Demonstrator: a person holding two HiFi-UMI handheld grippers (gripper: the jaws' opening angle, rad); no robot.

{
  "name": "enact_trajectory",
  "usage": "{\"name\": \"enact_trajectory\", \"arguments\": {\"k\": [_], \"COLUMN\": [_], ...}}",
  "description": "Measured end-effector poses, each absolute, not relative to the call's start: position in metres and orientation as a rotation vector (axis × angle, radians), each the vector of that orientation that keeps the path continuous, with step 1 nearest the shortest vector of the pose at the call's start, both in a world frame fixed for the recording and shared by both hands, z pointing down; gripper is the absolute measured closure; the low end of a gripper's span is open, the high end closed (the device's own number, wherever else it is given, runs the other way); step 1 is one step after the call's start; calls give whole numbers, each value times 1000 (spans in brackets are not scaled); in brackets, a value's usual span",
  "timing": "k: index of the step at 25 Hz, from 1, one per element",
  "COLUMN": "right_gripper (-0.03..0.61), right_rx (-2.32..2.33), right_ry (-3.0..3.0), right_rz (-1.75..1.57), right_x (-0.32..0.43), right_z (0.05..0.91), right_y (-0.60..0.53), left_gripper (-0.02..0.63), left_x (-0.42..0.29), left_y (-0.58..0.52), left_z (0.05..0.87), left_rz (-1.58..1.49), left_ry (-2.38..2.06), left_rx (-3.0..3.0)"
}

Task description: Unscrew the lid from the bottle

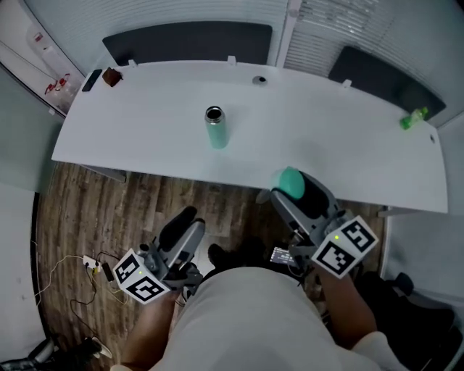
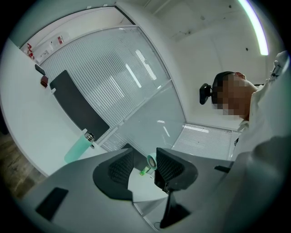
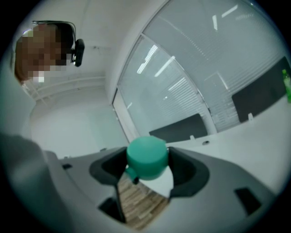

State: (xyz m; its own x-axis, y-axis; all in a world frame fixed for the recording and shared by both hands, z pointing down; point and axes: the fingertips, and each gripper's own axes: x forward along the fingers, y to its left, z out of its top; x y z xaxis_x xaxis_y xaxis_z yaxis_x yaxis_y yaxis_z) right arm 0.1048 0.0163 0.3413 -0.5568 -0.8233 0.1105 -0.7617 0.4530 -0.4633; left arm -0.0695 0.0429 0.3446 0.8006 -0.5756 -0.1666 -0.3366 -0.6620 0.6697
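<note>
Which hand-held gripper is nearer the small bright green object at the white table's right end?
Right. The right hand-held gripper, clamping a teal plastic lid, is at the table's near edge, left of the green object. The left hand-held gripper, open, is much farther left.

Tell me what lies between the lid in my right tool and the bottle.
Only bare table: the head view shows nothing between the bottle and the lid in the right tool.

Right gripper (image 3: 148, 169) jaws clamp the green lid (image 3: 146, 158).

White desk (image 1: 145, 138), wood floor (image 1: 83, 210), blinds (image 1: 181, 14)
</note>
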Motion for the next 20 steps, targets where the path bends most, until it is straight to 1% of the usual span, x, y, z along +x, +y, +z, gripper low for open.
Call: {"name": "enact_trajectory", "arguments": {"k": [20], "right_gripper": [275], "right_rx": [-1456], "right_ry": [2559], "right_rz": [-705], "right_x": [109], "right_z": [343], "right_y": [18], "left_gripper": [445], "left_x": [-69], "left_y": [46], "left_z": [352], "left_rz": [-495], "left_ry": [-640], "left_rx": [2331]}}
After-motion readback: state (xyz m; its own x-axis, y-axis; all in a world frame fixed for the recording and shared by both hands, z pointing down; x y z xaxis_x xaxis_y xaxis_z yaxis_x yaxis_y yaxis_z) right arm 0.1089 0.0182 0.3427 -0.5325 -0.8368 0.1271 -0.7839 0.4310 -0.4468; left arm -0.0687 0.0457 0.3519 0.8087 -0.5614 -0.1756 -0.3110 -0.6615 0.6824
